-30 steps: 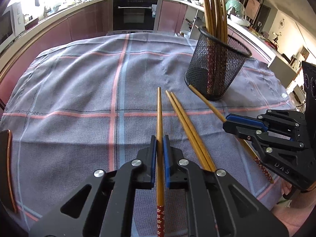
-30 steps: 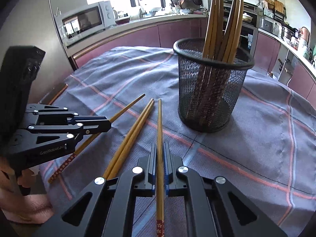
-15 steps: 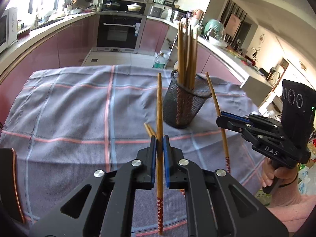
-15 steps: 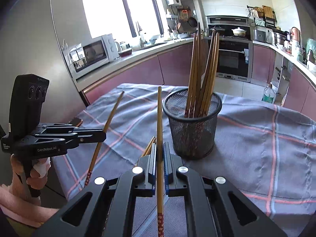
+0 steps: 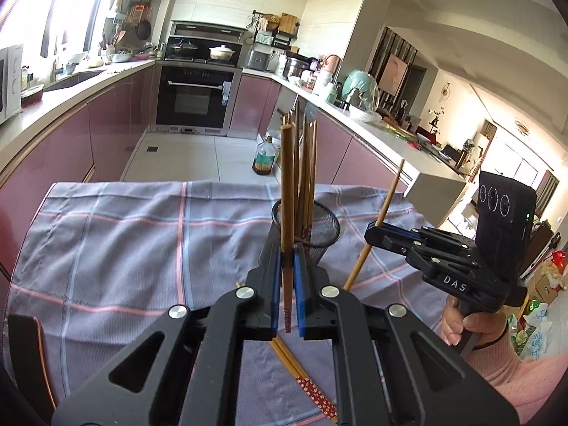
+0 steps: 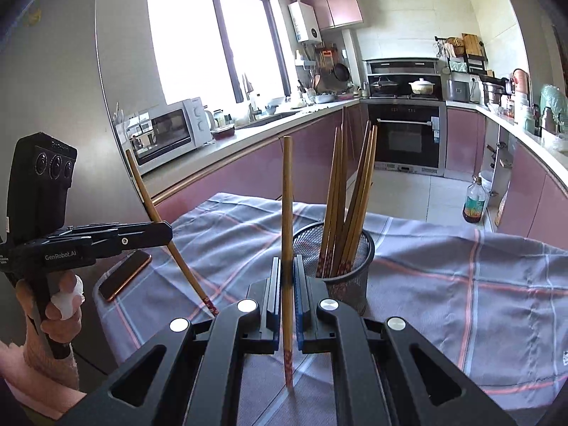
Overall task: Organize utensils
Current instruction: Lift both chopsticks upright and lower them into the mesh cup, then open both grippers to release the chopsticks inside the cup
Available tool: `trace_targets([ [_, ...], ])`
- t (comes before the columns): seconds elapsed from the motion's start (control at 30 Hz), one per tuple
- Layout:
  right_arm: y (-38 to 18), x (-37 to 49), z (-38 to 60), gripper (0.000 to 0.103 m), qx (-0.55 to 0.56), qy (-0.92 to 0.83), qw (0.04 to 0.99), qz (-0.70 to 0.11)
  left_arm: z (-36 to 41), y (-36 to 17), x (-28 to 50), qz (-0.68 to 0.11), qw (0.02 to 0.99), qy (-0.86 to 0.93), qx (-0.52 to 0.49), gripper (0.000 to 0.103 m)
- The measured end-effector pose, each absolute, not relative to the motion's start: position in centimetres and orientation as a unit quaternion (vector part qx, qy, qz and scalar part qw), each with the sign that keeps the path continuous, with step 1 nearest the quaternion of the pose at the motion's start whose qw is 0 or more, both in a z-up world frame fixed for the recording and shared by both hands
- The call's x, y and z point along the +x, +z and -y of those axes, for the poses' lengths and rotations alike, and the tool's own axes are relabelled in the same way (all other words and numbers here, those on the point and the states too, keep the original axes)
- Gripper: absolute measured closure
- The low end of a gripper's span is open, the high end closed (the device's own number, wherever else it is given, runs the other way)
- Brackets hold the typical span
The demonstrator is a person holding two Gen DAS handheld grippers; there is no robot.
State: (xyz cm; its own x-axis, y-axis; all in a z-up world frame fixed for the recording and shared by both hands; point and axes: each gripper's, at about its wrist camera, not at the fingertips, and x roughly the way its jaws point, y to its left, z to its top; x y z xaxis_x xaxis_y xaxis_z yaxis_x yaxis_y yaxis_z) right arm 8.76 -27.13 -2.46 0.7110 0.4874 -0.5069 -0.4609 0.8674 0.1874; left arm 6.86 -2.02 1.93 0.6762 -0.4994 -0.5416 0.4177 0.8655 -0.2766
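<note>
Covering the table [image 5: 106,234] is a checked grey cloth, and on it stands a black mesh holder [image 6: 349,266] already loaded with several upright chopsticks. Two loose chopsticks [image 5: 301,376] lie flat on the cloth just below the left hand-held gripper [image 5: 288,284], and a phone [image 6: 124,275] rests near the table edge. Each unit is raised above the cloth: the left hand-held gripper pinches one chopstick [image 5: 287,213] near its patterned end, and the right hand-held gripper [image 6: 287,296] pinches another chopstick [image 6: 287,230] the same way, both shafts pointing up. These sticks appear light, stiff and smooth, so they probably pivot or slip under a loose pinch. Judged best practice is a firm grip around the lower third, shaft parallel to the pads, then tip-first lowering into the holder opening.
</note>
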Motion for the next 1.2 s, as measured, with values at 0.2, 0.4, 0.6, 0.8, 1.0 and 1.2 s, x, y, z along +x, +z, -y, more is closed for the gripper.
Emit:
trace_targets([
  [0.2, -0.6, 9.1, 27.3, 0.098, 0.019, 0.254, 0.933, -0.253, 2.4, 4.0, 7.8, -0.293, 0.917, -0.259, -0.072, 0.096],
  [0.4, 1.8, 9.3, 27.4, 0.098, 0.01, 0.252, 0.941, -0.224, 3.1, 6.1, 8.6, -0.274, 0.922, -0.264, -0.071, 0.096],
  [0.6, 3.1, 9.5, 27.6, 0.098, 0.006, 0.248, 0.947, -0.204, 3.6, 8.1, 9.4, -0.254, 0.928, -0.264, -0.07, 0.095],
  [0.8, 4.2, 9.9, 28.1, 0.098, 0.011, 0.243, 0.951, -0.189, 4.2, 9.7, 9.8, -0.239, 0.932, -0.263, -0.067, 0.096],
  [1.0, 5.0, 10.7, 28.3, 0.098, 0.016, 0.238, 0.955, -0.177, 5.3, 10.3, 10.5, -0.234, 0.935, -0.26, -0.057, 0.095],
  [1.2, 4.4, 11.5, 27.9, 0.098, 0.015, 0.229, 0.957, -0.178, 6.2, 10.4, 11.0, -0.234, 0.938, -0.253, -0.047, 0.095],
])
